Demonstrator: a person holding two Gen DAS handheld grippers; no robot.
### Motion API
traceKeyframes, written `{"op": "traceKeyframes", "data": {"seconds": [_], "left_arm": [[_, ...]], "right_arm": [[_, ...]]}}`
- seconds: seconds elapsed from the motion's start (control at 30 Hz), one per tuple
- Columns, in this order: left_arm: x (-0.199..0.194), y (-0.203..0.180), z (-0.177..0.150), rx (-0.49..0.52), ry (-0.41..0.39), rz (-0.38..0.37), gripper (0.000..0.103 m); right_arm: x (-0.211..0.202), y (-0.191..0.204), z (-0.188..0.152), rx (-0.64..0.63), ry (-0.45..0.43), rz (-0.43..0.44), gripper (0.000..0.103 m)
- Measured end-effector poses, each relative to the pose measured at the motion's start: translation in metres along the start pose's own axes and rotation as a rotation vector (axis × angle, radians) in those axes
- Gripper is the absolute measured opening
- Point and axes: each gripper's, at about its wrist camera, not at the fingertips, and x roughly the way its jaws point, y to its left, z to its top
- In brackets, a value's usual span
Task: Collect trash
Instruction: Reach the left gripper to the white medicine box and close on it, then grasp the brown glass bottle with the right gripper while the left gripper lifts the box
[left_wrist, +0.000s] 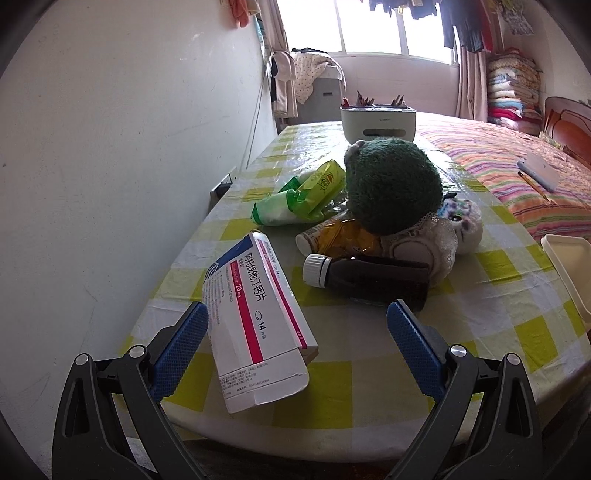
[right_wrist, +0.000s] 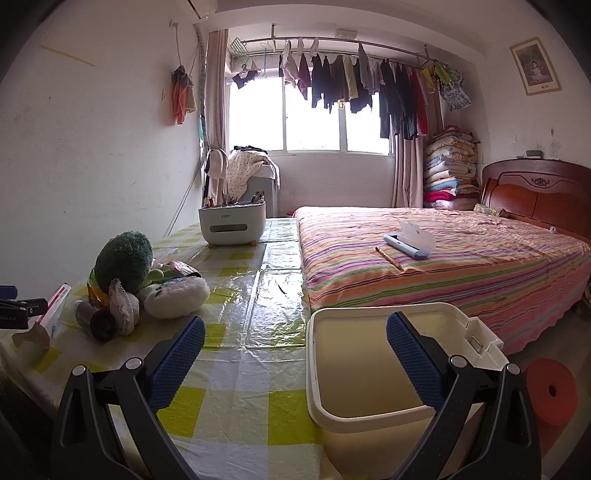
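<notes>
In the left wrist view, a white, blue and red medicine box (left_wrist: 255, 325) lies on the checked table (left_wrist: 498, 306), its near end between my open left gripper's (left_wrist: 299, 314) blue fingers without touching them. Beyond it lie a dark bottle with a white cap (left_wrist: 365, 278), a yellow crumpled wrapper on a tube (left_wrist: 340, 238) and a green snack bag (left_wrist: 303, 195). In the right wrist view, my right gripper (right_wrist: 295, 328) is open and empty, over the table beside a cream bin (right_wrist: 373, 365). The box shows at far left there (right_wrist: 55, 306).
A green plush toy (left_wrist: 391, 184) and white plush pieces (left_wrist: 454, 229) sit among the trash. A white pencil caddy (right_wrist: 232, 223) stands at the table's far end. The wall runs along the left. A striped bed (right_wrist: 443, 254) with a pencil case borders the table's right side.
</notes>
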Motion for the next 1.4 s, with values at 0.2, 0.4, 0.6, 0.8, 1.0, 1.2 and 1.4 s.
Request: {"op": "traceKeyframes", "data": {"seconds": [0.2,0.4,0.6,0.8,1.0,1.2,1.4], "left_arm": [[0.04,0.039,0.008,-0.137,0.178,-0.003,0.096],[0.076,0.07,0.016,-0.231,0.297,0.033,0.096],[0.101,0.082,0.015,-0.302,0.397,-0.022,0.096],[0.11,0.068,0.015,-0.252,0.421,-0.055,0.09],[0.102,0.068,0.017,-0.277,0.375,-0.128,0.052],[0.092,0.07,0.013,-0.34,0.355,-0.204,0.05],[0.081,0.075,0.02,-0.366,0.288,-0.221,0.05]], "right_arm": [[0.008,0.008,0.008,0.019,0.022,0.074,0.096],[0.022,0.016,0.021,0.029,0.073,0.141,0.096],[0.037,0.031,0.036,0.022,0.09,0.213,0.096],[0.057,0.07,0.042,-0.053,0.155,0.349,0.096],[0.081,0.133,0.04,-0.19,0.293,0.548,0.082],[0.11,0.194,0.031,-0.317,0.462,0.722,0.053],[0.122,0.239,0.019,-0.498,0.535,0.778,0.053]]}}
